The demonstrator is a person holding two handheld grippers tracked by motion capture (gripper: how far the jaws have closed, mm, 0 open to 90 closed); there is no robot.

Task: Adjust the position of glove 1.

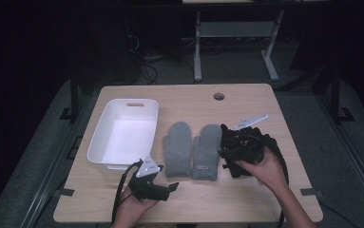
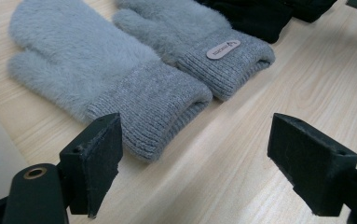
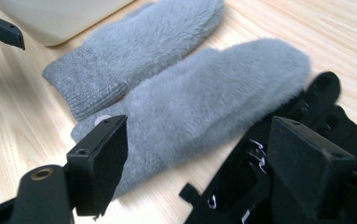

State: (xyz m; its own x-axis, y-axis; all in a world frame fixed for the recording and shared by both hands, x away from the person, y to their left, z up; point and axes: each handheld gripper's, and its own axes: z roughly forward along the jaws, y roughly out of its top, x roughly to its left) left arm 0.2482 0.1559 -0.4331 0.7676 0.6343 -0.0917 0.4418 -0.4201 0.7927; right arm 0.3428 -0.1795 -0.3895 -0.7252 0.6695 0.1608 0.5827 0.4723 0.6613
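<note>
Both grippers' jaws gaped wide, holding nothing; the left gripper (image 2: 195, 172) risked snagging only the near mitten's (image 2: 106, 79) cuff, dragging it askew.

Your left gripper (image 1: 169, 186) has bare table (image 1: 246, 199) ahead of its parted jaws, right up to the knit cuff of the left mitten (image 1: 178, 148). The white bin (image 1: 122, 133) walls off the far left. Your right gripper (image 1: 225, 153) sits just beside the right mitten (image 1: 206, 151), a black glove (image 3: 278, 154) crowding under its jaws.
</note>
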